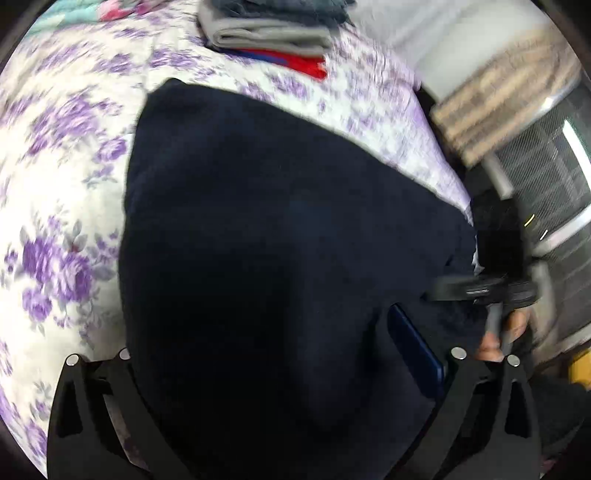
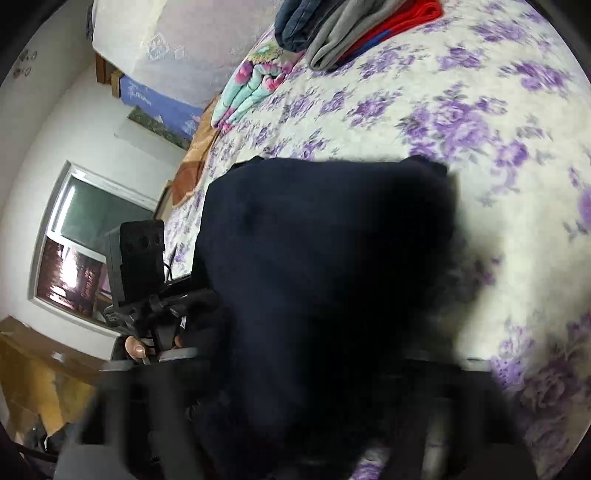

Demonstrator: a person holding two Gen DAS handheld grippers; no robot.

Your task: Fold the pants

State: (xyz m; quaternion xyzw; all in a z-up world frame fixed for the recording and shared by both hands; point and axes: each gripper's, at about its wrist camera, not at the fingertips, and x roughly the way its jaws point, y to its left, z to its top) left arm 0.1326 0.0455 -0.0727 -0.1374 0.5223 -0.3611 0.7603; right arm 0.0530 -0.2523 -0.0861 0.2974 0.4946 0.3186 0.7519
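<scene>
Dark navy pants (image 1: 280,258) bunched over the floral bedsheet (image 1: 62,192), draped across both claws; left gripper (image 1: 288,424) and right gripper (image 2: 295,424) buried in cloth, grip state can't tell; risk: fabric slips loose, fold collapses.

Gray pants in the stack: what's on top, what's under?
On the gray pants lies a dark blue garment; under them a red one, only its edge showing. Anything lower is covered.
</scene>
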